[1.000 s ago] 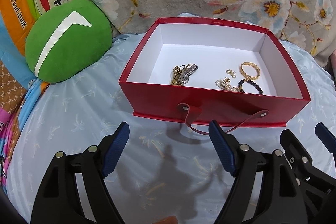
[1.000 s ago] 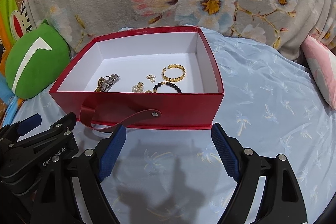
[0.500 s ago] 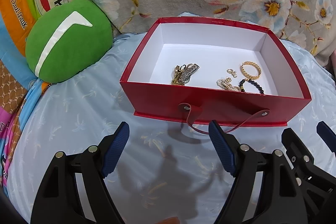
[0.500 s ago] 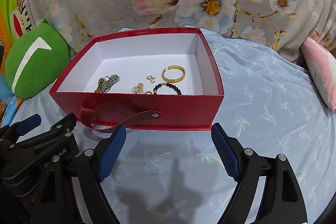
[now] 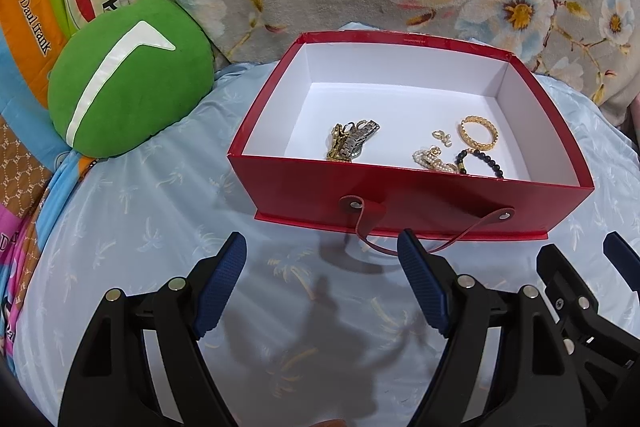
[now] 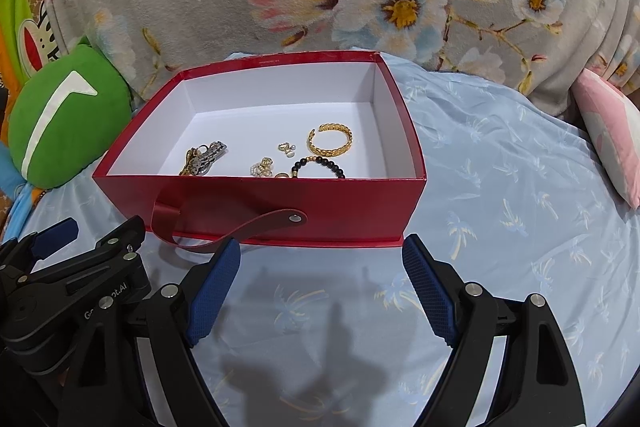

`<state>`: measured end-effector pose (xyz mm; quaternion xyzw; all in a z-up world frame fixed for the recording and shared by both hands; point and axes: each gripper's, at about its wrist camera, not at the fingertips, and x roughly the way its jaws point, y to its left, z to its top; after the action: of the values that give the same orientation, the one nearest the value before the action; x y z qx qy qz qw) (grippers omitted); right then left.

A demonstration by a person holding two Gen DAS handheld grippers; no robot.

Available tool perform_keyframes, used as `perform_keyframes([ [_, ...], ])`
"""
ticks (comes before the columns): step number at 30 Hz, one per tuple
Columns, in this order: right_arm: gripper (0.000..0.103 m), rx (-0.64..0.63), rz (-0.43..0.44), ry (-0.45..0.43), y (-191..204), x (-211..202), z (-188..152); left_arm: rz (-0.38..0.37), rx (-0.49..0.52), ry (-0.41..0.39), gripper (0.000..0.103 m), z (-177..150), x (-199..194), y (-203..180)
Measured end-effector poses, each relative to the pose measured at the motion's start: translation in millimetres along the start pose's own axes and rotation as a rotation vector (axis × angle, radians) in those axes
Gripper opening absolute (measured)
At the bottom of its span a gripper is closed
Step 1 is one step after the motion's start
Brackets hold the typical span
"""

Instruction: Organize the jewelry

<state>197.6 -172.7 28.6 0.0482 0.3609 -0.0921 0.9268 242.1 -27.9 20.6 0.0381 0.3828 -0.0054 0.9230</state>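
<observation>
Since both grippers, left (image 5: 320,259) and right (image 6: 322,265), hover with fingers spread short of the box (image 6: 280,203), lift over its near wall before pinching the bangle (image 6: 330,145).

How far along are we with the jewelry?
Done: gold bangle, black bead bracelet, watch, pearl piece and small earrings lie in the red box. In hand: nothing; left gripper and right gripper are open, short of the box. No jewelry visible outside.
</observation>
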Motion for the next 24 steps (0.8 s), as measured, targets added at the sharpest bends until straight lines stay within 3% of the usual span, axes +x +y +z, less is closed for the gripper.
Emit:
perform_keyframes([
  [24, 0.081, -0.001, -0.006, 0.000, 0.2, 0.7, -3.4, 0.010, -0.003, 0.004, 0.075, -2.5, 3.2, 0.6],
])
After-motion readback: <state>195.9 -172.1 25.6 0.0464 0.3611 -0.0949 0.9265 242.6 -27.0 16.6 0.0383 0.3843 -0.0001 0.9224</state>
